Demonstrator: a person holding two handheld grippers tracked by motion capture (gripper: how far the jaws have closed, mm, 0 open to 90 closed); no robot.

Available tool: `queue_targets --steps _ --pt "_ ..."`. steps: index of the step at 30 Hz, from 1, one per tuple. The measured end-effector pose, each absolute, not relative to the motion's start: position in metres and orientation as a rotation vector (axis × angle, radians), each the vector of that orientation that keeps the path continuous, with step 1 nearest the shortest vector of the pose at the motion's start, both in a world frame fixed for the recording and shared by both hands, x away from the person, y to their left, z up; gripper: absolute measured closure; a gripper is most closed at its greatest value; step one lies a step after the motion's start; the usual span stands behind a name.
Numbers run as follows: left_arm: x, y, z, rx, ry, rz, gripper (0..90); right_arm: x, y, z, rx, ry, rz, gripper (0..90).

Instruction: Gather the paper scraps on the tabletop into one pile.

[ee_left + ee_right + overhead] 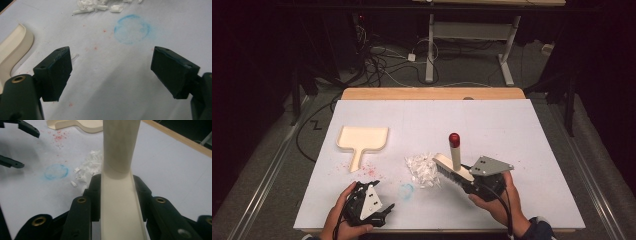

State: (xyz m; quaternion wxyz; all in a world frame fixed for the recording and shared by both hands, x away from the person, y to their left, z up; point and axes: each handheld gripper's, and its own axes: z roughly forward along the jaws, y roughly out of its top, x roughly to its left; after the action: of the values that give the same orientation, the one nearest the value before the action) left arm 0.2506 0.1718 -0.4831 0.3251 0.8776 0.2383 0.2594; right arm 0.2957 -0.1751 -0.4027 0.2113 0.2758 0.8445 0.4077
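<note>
High view shows a big white surface with a cream dustpan lying flat at the left. A cream brush with a red-tipped handle stands near the middle, its bristles touching a pile of white paper bits. The right claw is clamped tight on the brush base. The left claw sits near the front edge with its jaws wide apart and nothing in them. The dustpan is well apart from the pile. If the brush pushes too fast, the light bits could scatter over the surface. Nothing holds the dustpan, so it could slide away when the bits reach it.
</note>
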Motion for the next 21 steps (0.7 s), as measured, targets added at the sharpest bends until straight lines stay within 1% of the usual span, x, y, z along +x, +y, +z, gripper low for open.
queue_targets --steps 5,8,14,21 --pt "0.251 0.172 -0.483 2.300 0.627 0.683 16.5 0.284 -0.196 -0.391 0.730 2.368 1.161 67.9" --pt "0.251 0.171 -0.483 2.300 0.628 0.682 16.5 0.275 -0.200 -0.394 0.688 2.413 1.151 67.9" --pt "0.251 0.170 -0.483 2.302 0.621 0.682 16.5 0.267 -0.185 -0.415 0.598 2.539 1.101 67.9" --pt "0.252 0.170 -0.484 2.303 0.622 0.672 16.5 0.282 -0.162 -0.423 0.544 2.508 1.120 68.0"
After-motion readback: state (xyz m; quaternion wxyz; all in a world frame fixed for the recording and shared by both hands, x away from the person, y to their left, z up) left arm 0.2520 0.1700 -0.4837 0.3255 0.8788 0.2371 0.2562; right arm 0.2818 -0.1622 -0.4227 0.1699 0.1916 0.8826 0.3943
